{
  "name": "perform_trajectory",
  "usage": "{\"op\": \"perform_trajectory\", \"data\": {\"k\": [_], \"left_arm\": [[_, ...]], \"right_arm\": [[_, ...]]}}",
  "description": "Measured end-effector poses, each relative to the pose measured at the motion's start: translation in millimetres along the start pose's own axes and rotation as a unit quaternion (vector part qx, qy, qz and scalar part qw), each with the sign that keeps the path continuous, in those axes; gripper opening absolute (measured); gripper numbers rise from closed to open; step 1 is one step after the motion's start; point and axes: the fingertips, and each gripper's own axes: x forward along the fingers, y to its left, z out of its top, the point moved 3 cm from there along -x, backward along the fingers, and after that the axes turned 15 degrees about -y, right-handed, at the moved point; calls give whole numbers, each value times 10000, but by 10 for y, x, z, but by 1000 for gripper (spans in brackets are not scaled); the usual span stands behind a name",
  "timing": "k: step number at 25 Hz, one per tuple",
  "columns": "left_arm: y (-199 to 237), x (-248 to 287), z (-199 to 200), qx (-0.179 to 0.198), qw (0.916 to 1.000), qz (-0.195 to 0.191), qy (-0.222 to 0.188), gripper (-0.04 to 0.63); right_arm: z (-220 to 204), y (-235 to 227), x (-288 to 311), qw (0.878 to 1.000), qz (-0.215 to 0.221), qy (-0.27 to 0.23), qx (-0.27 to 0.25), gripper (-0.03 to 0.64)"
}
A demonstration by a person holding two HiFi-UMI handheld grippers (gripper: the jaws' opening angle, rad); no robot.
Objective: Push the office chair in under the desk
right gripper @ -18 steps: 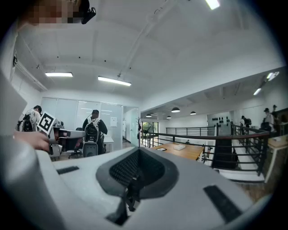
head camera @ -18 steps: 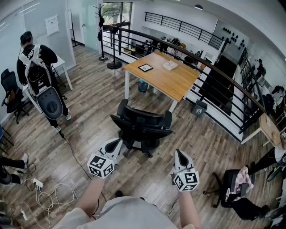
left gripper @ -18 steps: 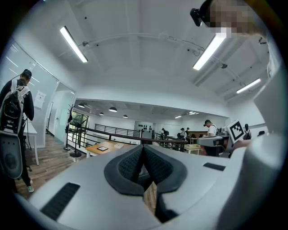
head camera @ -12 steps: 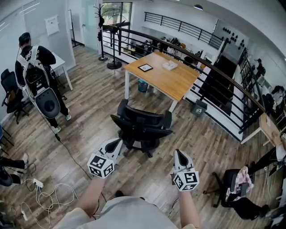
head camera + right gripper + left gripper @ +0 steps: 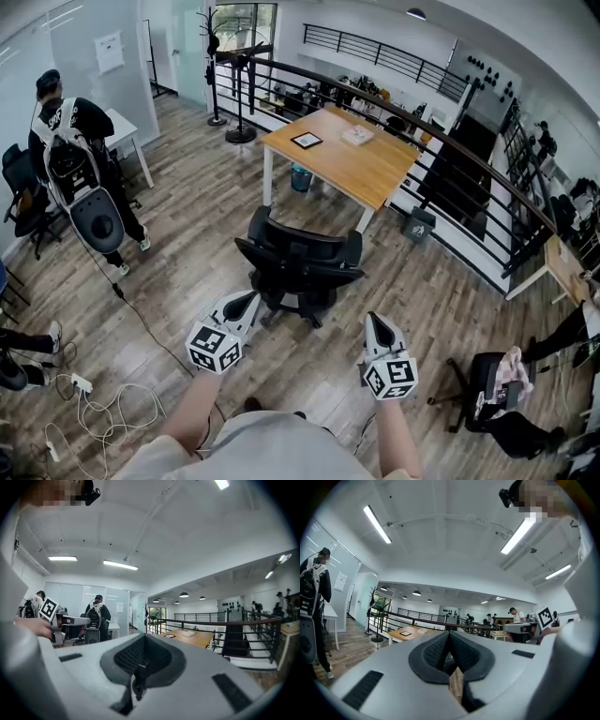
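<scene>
At the far left, a person (image 5: pixel 70 159) had shuffled a little. The left gripper (image 5: pixel 242 302) had stayed put, jaws pressed together on nothing. The black office chair (image 5: pixel 300 264) still stood just ahead of it, well out from the desk (image 5: pixel 347 164). The right gripper (image 5: pixel 377 326) was closed and empty too. The push probably had not started.

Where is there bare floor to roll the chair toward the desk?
Bare floor runs between the office chair and the desk, and right of the chair toward the railing. Crowded: a blue bin under the desk, cables at left.
</scene>
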Motion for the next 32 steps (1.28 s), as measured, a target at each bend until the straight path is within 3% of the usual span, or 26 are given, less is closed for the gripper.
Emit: {"op": "perform_trajectory", "data": {"k": [18,32], "left_arm": [[345,-173,-33,-56,9998,-112,124,-5],[776,-317,-93,-175,9989,-332,296,-5]], "right_arm": [[-160,369,181,9998,-34,139,-120,3],[-324,654,322,9988,-379,286,-88,3]]}}
